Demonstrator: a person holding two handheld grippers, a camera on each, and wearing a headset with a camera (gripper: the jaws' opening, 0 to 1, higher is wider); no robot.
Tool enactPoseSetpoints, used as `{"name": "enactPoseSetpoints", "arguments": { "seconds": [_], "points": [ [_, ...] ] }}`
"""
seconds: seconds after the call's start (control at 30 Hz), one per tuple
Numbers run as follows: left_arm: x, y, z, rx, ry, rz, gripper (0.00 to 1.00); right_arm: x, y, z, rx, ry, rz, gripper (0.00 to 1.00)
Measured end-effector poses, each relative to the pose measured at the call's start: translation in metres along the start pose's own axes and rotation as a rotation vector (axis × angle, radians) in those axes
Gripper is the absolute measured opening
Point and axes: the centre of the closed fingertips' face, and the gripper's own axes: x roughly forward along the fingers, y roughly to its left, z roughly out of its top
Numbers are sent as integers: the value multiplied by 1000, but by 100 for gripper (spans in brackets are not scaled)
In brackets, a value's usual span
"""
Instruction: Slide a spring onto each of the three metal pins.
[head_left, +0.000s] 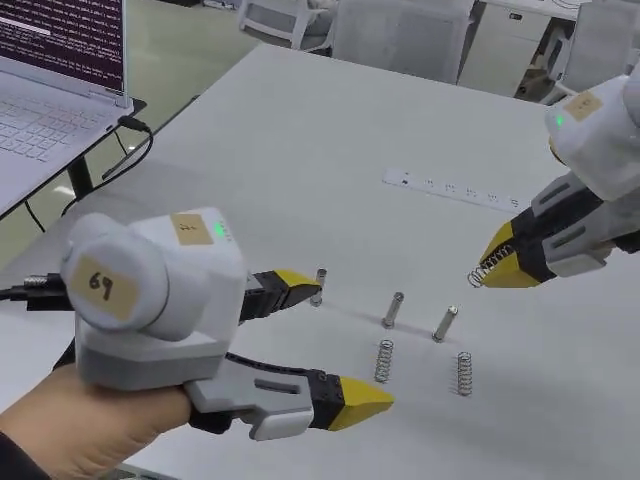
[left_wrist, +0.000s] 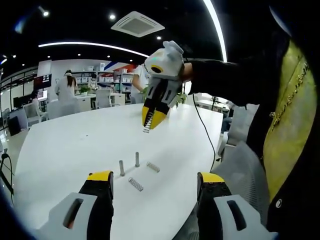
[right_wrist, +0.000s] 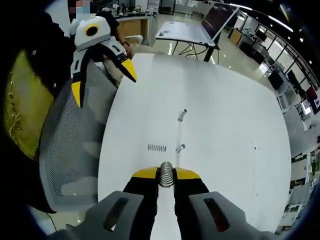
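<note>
Three short metal pins stand on the white table (head_left: 300, 150): one (head_left: 320, 285) beside my left gripper's upper fingertip, two more (head_left: 393, 309) (head_left: 445, 322) to its right. Two loose springs (head_left: 384, 360) (head_left: 464, 372) lie just in front of those two pins. My left gripper (head_left: 335, 345) hovers low at the near left, open, nothing between its yellow tips. My right gripper (head_left: 497, 268) hangs above and to the right of the pins, shut on a third spring (right_wrist: 166, 173), which pokes out of its tips toward the table.
An open laptop (head_left: 50, 80) with a cable sits on a side desk at the far left. A white power strip (head_left: 455, 190) lies on the table beyond the pins. Office chairs (head_left: 400, 30) stand behind the far edge.
</note>
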Motion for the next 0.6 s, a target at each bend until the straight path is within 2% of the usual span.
{"name": "enactPoseSetpoints", "arguments": {
  "seconds": [0.3, 0.6],
  "points": [
    [-3, 7, -3, -3, -1, 23, 65, 19, -20, -16, 58, 41, 24, 8],
    [-12, 26, -13, -20, 11, 67, 67, 30, -31, -29, 98, 64, 30, 8]
  ]
}}
